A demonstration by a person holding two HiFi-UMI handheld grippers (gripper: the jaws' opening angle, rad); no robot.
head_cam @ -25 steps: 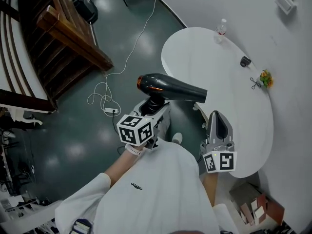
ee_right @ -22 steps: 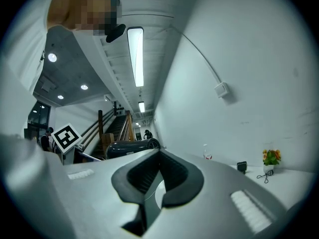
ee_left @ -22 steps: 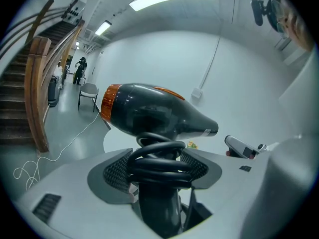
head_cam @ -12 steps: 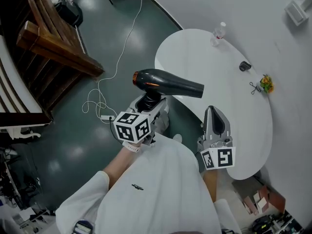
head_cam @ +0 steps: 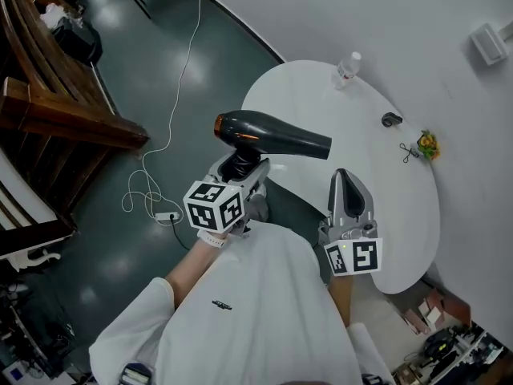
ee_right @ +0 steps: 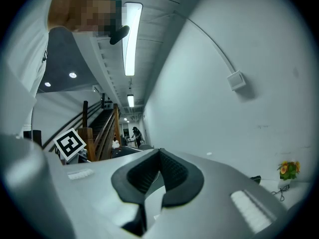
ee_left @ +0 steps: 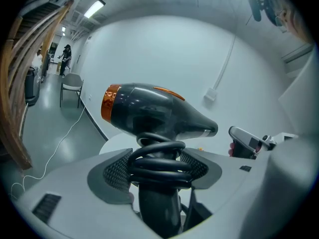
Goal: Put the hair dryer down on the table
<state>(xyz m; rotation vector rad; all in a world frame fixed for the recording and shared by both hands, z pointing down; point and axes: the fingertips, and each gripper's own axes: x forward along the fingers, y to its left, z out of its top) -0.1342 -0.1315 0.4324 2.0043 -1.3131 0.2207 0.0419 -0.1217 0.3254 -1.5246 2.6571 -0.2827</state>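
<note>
Table [head_cam: 401, 203], hair dryer [head_cam: 272, 135] in left gripper [head_cam: 240, 169]

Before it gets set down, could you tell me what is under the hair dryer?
The hair dryer, in the left gripper, hangs over the near edge of the table and the floor. Its body covers whatever lies below.

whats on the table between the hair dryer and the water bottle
Nothing: in the head view the stretch of white table between the hair dryer, held in the left gripper, and the water bottle is bare.
</note>
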